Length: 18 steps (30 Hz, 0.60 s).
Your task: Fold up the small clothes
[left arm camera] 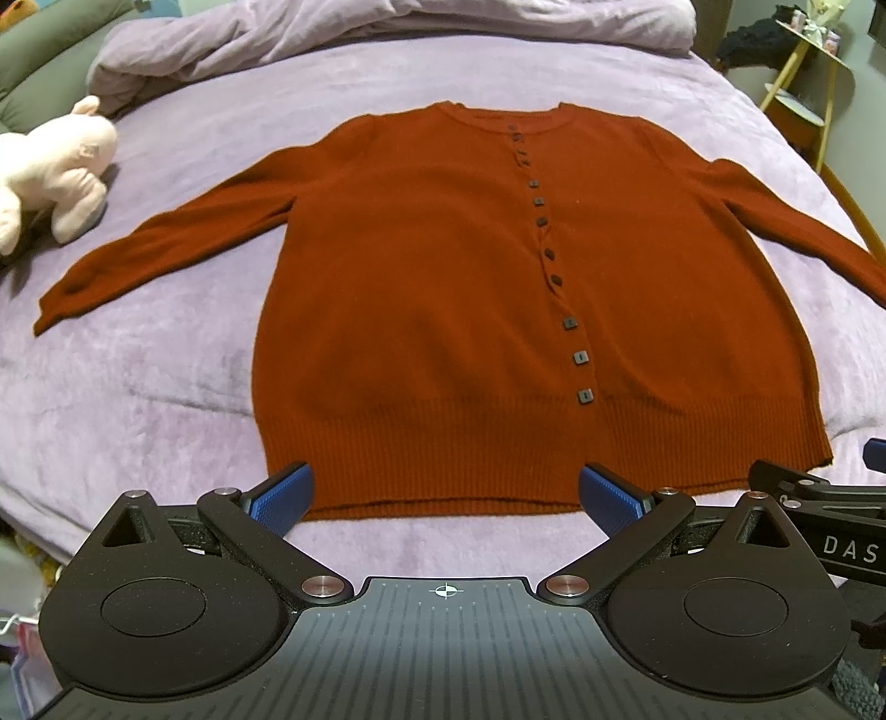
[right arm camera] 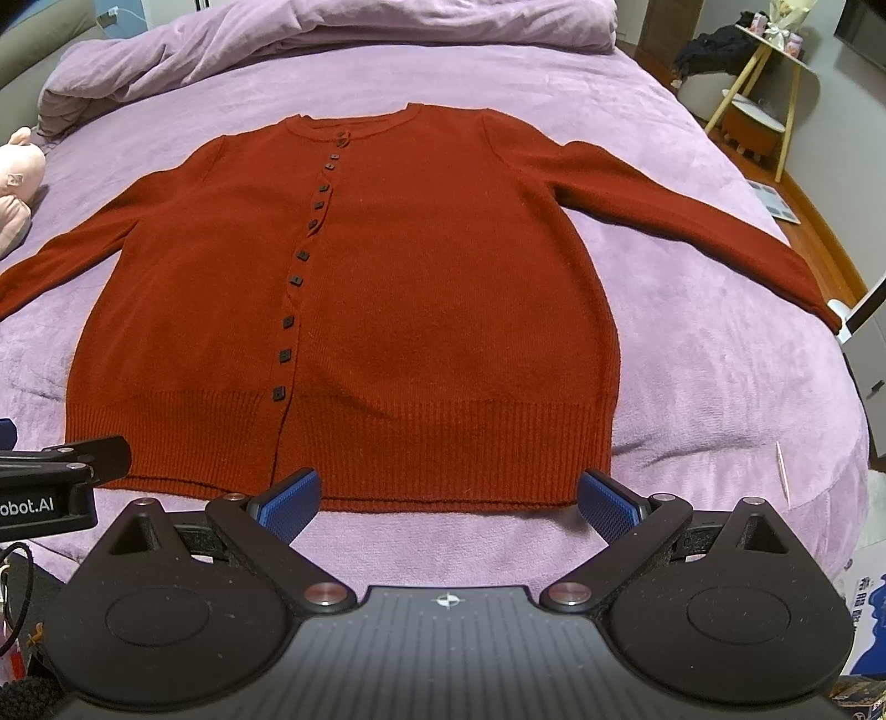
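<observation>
Cardigan (left arm camera: 443,288) lies flat on the bed (left arm camera: 166,387), buttoned, sleeves spread, hem just ahead of both sets of fingers. Left gripper (left arm camera: 446,501) and right gripper (right arm camera: 448,501) spread wide, holding nothing. Folding not yet begun; next probably pinch a sleeve or hem corner.

Matt knit cardigan (left arm camera: 443,288); plush blanket (left arm camera: 166,387)

Lilac bed cover (right arm camera: 720,343), rumpled duvet (right arm camera: 332,33) at the head, yellow-legged side table (right arm camera: 775,94), wooden floor (right arm camera: 819,232)
</observation>
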### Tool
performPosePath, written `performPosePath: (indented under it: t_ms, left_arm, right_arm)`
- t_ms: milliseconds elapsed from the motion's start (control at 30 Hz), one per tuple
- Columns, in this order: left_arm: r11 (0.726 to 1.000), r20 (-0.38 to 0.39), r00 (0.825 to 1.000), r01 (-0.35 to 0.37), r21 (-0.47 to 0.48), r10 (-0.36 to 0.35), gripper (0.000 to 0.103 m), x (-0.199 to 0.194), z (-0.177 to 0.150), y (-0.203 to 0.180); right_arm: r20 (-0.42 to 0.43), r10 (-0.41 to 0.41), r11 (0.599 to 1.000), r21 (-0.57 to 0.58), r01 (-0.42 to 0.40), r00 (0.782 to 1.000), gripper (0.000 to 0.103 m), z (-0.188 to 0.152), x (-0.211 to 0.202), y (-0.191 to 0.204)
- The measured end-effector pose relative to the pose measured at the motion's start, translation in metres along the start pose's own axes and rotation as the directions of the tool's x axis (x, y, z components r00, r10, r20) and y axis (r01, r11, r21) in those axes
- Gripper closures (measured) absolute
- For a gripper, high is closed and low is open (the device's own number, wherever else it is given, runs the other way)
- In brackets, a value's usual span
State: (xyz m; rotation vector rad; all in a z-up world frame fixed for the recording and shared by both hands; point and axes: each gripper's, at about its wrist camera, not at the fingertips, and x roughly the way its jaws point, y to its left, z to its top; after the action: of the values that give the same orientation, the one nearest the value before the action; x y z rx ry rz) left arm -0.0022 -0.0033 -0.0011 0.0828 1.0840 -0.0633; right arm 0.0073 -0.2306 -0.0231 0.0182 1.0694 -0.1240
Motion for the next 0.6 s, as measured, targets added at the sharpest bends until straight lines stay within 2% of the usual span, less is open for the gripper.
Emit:
performPosePath:
  t_ms: [600]
  left_arm:
    - [1.000,-0.017,1.000,-0.001,0.001,0.001,0.000,0.0053,-0.0005,-0.0006]
  right_arm:
    - [-0.013,0.004,1.000,0.005,-0.004,1.000,0.004,-0.0011,0.0038,-0.0010]
